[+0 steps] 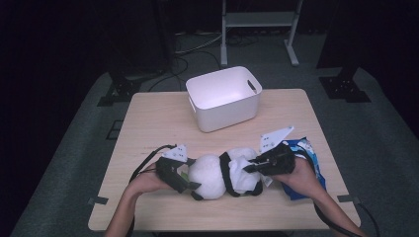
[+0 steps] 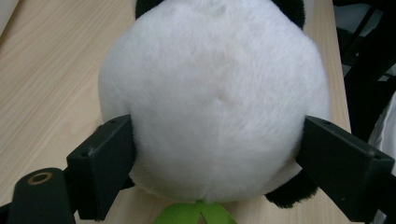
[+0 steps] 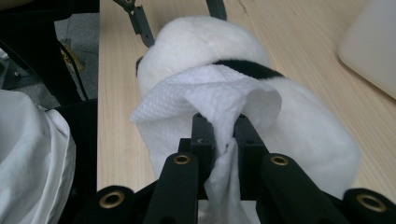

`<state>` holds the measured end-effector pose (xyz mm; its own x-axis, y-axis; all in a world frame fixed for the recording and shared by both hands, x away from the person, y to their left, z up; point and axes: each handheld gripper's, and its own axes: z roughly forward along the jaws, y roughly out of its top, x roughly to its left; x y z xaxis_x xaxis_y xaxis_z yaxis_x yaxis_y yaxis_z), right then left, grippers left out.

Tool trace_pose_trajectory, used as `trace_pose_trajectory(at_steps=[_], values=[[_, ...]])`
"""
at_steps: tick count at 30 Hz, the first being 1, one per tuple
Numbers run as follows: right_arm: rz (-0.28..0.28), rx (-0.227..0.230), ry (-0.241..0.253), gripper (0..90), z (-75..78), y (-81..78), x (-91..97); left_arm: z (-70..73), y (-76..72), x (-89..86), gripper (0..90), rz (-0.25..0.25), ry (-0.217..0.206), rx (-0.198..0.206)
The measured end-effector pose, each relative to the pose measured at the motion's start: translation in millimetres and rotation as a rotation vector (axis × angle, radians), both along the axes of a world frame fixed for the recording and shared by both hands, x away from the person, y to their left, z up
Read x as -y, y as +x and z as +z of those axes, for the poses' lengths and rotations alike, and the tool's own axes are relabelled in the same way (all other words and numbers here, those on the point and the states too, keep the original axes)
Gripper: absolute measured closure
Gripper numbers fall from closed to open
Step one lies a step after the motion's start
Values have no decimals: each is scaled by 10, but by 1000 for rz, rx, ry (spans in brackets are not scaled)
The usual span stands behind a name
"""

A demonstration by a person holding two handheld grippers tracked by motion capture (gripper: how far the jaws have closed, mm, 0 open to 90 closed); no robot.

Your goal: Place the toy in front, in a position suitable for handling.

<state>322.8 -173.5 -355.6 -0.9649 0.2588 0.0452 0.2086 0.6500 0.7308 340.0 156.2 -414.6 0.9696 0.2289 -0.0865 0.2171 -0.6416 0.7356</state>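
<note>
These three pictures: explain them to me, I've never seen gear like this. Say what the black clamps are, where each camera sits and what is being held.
A person sits at a wooden table and holds a two-jaw hand tool in each hand; no robot arm is involved. The high view looks down from above the person's side. The other two views come from small cameras riding on the tools, looking along their black jaws.

The left gripper has its jaws wide around the round white head of a plush panda, one pressing on each side. The right gripper is shut on a white paper wipe laid against the panda's body. A white plastic bin stands farther back on the table, and a blue packet lies beside the right hand.
</note>
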Motion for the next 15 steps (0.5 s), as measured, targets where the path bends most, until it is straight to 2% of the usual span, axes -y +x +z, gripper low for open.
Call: trace_pose_trajectory(at_steps=[3,10,15], values=[[29,12,-16,808,4,8,-166,0,-2,-1,120,1,-1,2],[102,23,-92,808,-26,39,-606,-5,0,-2,121,-2,-9,6],[140,28,-122,808,-30,70,-852,-6,3,6,121,-2,-8,6]])
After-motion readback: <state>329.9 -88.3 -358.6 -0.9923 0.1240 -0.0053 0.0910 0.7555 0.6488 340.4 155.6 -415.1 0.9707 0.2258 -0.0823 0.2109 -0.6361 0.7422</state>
